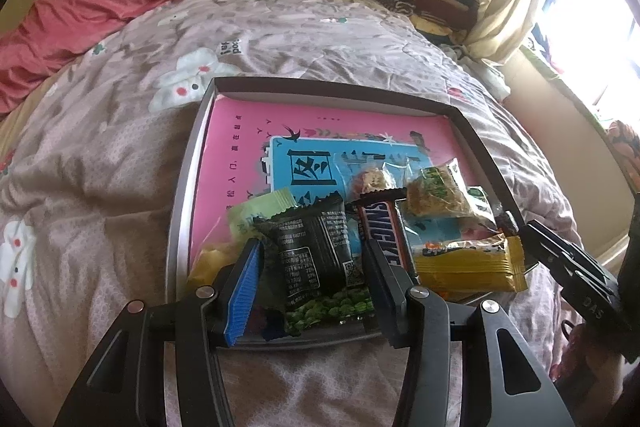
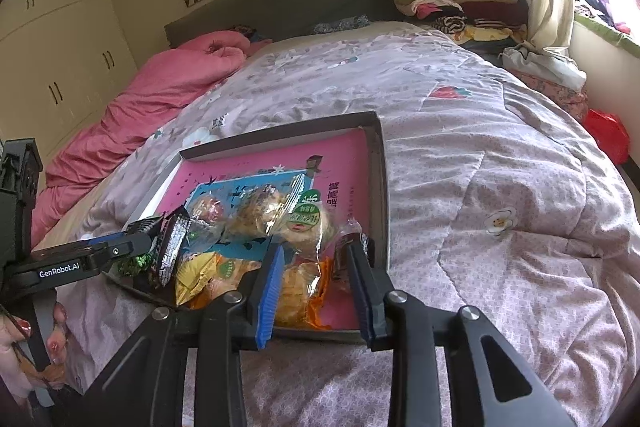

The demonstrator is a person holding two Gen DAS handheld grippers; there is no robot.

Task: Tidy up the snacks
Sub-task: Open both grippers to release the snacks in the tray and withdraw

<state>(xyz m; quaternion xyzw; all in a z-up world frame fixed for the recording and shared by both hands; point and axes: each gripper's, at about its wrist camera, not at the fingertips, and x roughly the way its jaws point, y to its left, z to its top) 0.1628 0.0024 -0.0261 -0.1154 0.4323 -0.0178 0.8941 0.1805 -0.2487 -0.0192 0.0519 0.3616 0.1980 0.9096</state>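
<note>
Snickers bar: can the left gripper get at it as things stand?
Probably yes. The Snickers bar lies uncovered in the tray, right beside the left gripper, whose spread fingers now straddle the black pea packet. A small sideways shift should do.

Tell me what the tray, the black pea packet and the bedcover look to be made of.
Tray: seems to be thin cardboard, a matt grey rim with a printed pink liner; folded corners suggest board.
Black pea packet: looks like glossy plastic film, with a zigzag crimped top edge and a clear window showing green peas.
Bedcover: soft quilted fabric, matt, with a printed flower pattern, stitched lines and wrinkles.
</note>
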